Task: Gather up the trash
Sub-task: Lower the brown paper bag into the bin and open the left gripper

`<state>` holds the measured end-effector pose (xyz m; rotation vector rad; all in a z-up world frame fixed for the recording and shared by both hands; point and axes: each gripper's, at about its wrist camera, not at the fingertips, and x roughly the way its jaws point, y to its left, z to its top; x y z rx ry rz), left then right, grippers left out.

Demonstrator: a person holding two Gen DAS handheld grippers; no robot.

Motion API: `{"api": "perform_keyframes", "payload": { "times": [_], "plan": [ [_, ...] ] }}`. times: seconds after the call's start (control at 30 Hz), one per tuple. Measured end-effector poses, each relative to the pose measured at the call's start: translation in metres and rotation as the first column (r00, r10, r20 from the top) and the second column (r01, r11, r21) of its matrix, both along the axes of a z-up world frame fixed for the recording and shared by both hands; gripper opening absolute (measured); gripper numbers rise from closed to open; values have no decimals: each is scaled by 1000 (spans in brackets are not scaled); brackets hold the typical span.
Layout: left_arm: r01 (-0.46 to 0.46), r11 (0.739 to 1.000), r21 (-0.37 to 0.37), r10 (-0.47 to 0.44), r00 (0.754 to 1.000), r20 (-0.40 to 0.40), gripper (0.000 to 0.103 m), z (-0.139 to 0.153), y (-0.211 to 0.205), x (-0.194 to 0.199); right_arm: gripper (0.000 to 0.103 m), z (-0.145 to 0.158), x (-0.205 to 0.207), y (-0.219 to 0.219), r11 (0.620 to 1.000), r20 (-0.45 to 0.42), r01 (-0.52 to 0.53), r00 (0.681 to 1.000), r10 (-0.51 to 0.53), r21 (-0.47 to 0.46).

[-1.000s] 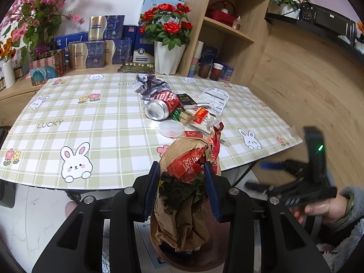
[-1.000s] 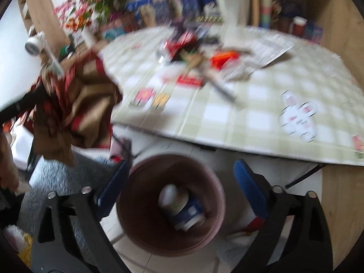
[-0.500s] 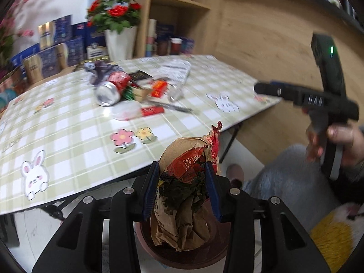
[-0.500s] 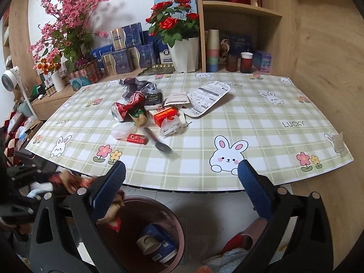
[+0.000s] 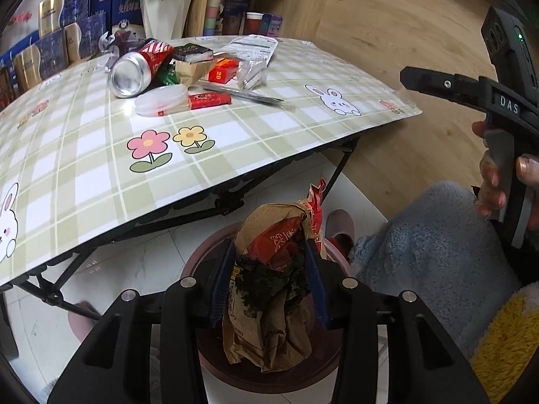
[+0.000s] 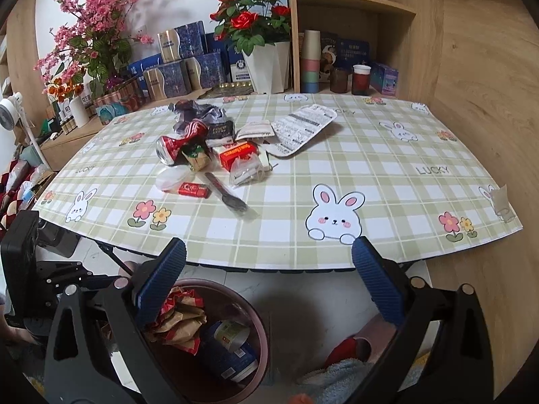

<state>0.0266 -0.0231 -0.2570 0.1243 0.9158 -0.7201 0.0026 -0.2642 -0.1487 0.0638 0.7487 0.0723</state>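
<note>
Our left tool (image 5: 269, 279) grips a crumpled brown and red paper bag (image 5: 273, 289) between its blue pads (image 5: 220, 282), which press its sides; it hangs just over the mouth of the reddish-brown trash bin (image 5: 209, 363) on the floor beside the counter (image 5: 235, 141). From the right wrist view the bag (image 6: 178, 316) sits at the bin's (image 6: 259, 336) rim, above a paper cup (image 6: 229, 346) lying inside. The left jaws have just been easing apart with the bag between them, so we judge the drop is under way.

To do it well, we should keep the bag centred over the opening and low, then spread the jaws fully so the crumpled paper does not cling to a pad, and lift clear only once it has fallen.

Our right tool (image 6: 269, 279) is empty and spread wide, hovering by the counter edge. Beyond it, on the checked cloth, the rest of the trash waits in one heap: a crushed red can (image 6: 178, 141), a red carton (image 6: 237, 155), a plastic fork (image 6: 225, 195), a clear lid (image 6: 171, 180), wrappers and a printed pouch (image 6: 303, 128).
</note>
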Motion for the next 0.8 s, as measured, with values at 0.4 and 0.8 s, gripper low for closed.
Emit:
{"api": "perform_keyframes", "payload": {
  "times": [0.4,0.8],
  "plan": [
    [-49,998,41,42,986,161,83,17,-1,-19,97,-7,1,5,1000,-25,-2,1000,2,-12],
    [-97,993,64,80,970,231,90,25,-1,-22,97,-15,2,-1,1000,-40,20,999,-20,-1]
  ]
}}
